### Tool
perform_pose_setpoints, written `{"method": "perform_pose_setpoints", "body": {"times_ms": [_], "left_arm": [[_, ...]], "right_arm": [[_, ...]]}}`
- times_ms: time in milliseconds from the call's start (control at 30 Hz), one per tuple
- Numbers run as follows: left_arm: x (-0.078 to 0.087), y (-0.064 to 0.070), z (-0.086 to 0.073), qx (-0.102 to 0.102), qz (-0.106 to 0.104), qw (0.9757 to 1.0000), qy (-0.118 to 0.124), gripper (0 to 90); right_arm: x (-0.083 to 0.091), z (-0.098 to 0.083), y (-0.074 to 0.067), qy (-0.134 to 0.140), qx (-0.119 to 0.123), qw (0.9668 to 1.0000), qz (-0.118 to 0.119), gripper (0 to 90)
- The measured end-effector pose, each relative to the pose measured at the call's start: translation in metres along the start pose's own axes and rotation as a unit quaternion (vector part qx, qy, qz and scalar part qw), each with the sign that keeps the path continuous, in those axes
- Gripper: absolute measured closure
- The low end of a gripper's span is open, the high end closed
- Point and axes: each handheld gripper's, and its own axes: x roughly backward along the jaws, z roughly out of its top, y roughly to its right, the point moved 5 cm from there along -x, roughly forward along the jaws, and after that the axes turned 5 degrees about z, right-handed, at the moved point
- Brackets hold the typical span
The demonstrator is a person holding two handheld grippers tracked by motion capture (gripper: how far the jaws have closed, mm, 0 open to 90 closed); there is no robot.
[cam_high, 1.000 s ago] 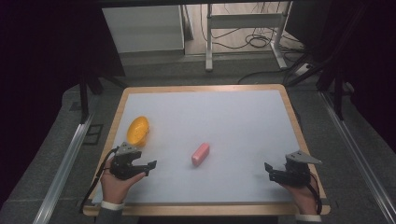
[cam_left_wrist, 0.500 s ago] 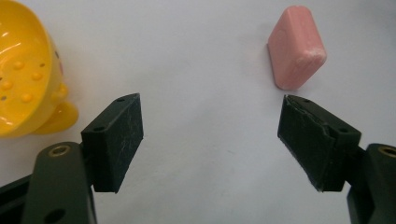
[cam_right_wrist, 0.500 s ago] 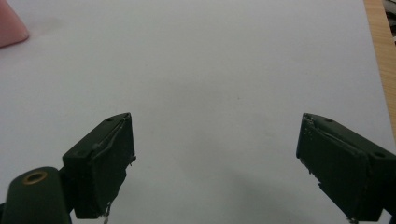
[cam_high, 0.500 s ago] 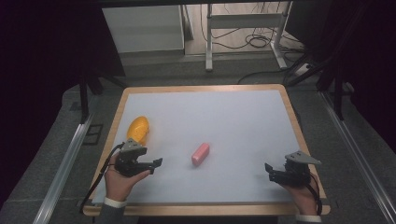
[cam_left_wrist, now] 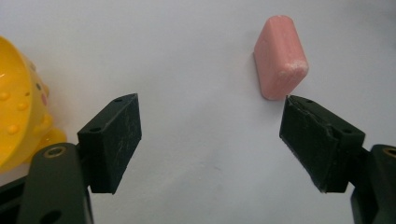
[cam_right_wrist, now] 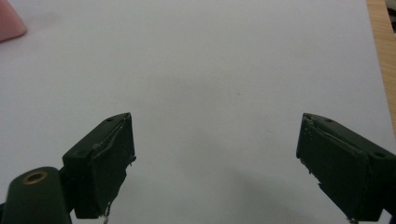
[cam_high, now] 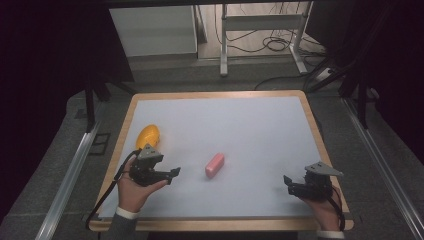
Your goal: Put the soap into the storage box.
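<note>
A white sheet covers the counter (cam_high: 260,125), which has a wooden rim showing along its edges. In the high view, taking the sheet's middle as the centre of the dial, a pink bar of soap (cam_high: 215,165) lies toward 7 o'clock, flat on the sheet and touching nothing. A yellow bowl (cam_high: 148,136) sits toward 9 o'clock, close to the counter's left edge and well apart from the soap.

The left tool (cam_high: 172,174) is held in the person's left hand (cam_high: 134,187) at about 8 o'clock, just below the bowl, with its jaws aimed toward 3 o'clock, at the soap's side of the sheet. In the left gripper view its jaws are spread wide with nothing between them but bare white sheet. There the soap (cam_left_wrist: 280,57) stands at 1 o'clock, just beyond the tip of the right-hand jaw, and whether it touches that tip cannot be told. The bowl (cam_left_wrist: 21,109), dotted with small raised bumps, shows at 9 o'clock beside the left-hand jaw.

The right tool (cam_high: 288,183) is held in the right hand (cam_high: 322,210) at about 4 o'clock, near the counter's lower right corner, with its jaws pointing toward 9 o'clock. In the right gripper view its jaws are also spread wide and hold nothing. A corner of the soap (cam_right_wrist: 10,22) shows at 10 o'clock, well apart from them, and the wooden rim (cam_right_wrist: 384,51) runs down the right edge at 2 o'clock.

A black cable (cam_high: 107,195) trails from the left tool down past the wrist.
</note>
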Motion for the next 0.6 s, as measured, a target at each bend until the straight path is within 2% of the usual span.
{"method": "perform_pose_setpoints", "body": {"times_ms": [167, 333, 533, 600], "left_arm": [[-0.005, 0.004, 0.004, -0.007, -0.003, 1.0, -0.005, 21.0], [-0.011, 0.008, 0.005, -0.002, -0.009, 0.9999, -0.008, 21.2], [-0.016, 0.017, 0.012, -0.022, -0.005, 0.9996, -0.017, 21.3], [-0.017, 0.021, 0.015, -0.024, -0.011, 0.9995, -0.018, 21.3]], "right_arm": [[0.0, 0.0, 0.0, 0.0, 0.0, 1.0, -0.002, 11.2], [0.002, 0.0, 0.001, 0.002, -0.002, 1.0, -0.004, 11.2], [0.002, 0.0, 0.002, 0.002, -0.001, 1.0, -0.006, 11.2], [0.002, 0.0, 0.002, 0.002, -0.002, 1.0, -0.007, 11.2]]}}
